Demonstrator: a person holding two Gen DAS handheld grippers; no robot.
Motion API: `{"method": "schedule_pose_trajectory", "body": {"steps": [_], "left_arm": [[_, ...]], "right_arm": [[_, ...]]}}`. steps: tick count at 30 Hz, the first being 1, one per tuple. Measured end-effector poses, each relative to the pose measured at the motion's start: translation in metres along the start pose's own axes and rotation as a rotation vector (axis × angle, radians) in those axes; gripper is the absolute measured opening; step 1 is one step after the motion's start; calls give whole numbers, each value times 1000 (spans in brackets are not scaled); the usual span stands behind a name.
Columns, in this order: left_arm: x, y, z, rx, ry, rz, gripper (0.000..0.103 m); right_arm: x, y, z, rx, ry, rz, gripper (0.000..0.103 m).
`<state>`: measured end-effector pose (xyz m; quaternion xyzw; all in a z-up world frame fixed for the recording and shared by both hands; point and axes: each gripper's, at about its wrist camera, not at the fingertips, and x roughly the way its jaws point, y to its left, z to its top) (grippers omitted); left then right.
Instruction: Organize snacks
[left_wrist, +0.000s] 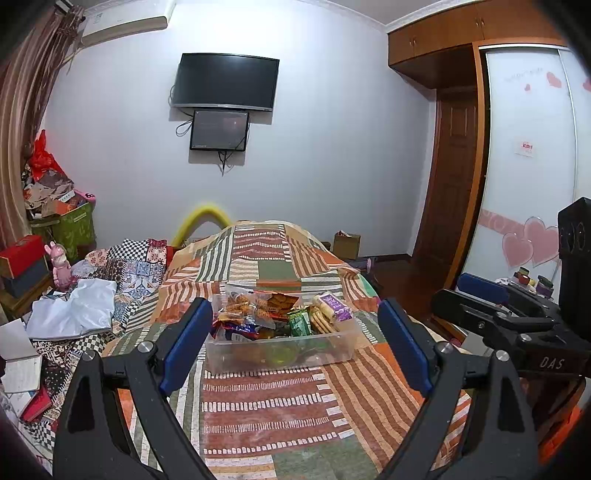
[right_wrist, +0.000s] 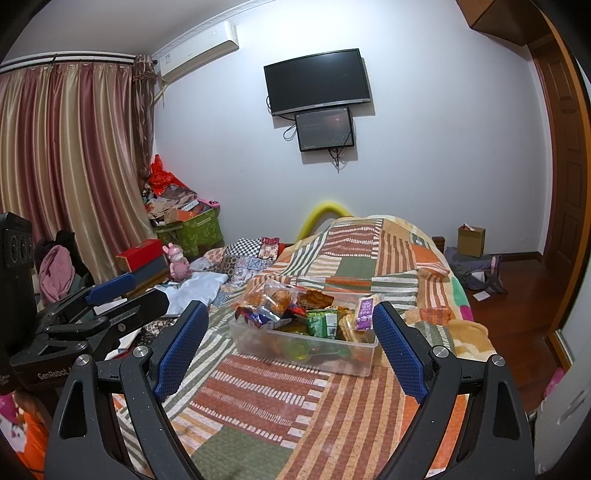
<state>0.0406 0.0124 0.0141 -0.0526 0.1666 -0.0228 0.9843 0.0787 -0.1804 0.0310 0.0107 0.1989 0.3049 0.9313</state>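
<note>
Presently, the clear plastic bin sits on the patchwork bedspread, its long axis running across the left wrist view, one long wall facing the camera. In the right wrist view the same bin lies skewed, its near long edge dropping toward the right. It is heaped with packets: a green packet standing roughly upright near the middle, a purple-labelled biscuit pack leaning at the right end, orange snack bags at the back, and a blue and red wrapper at the left end. Several packets stand above the rim.

Open bedspread lies on all sides of the bin, with a broad striped stretch between it and both grippers. The right edge of the bed falls away to the wooden floor near the bin's right end. To the left, a white cloth and a checked quilt lie well apart from the bin.

The left gripper has its blue-padded fingers spread wide, empty, touching nothing; the bin appears framed between them but farther off. The right gripper is likewise spread wide with nothing between its pads. Each gripper appears at the edge of the other's view, side by side and apart.
</note>
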Motion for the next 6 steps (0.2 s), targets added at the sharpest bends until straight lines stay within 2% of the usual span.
{"method": "schedule_pose_trajectory", "body": {"steps": [6], "left_arm": [[2,0,-2,-4,7,-7,92]], "right_arm": [[1,0,0,3,4,1,89]]}}
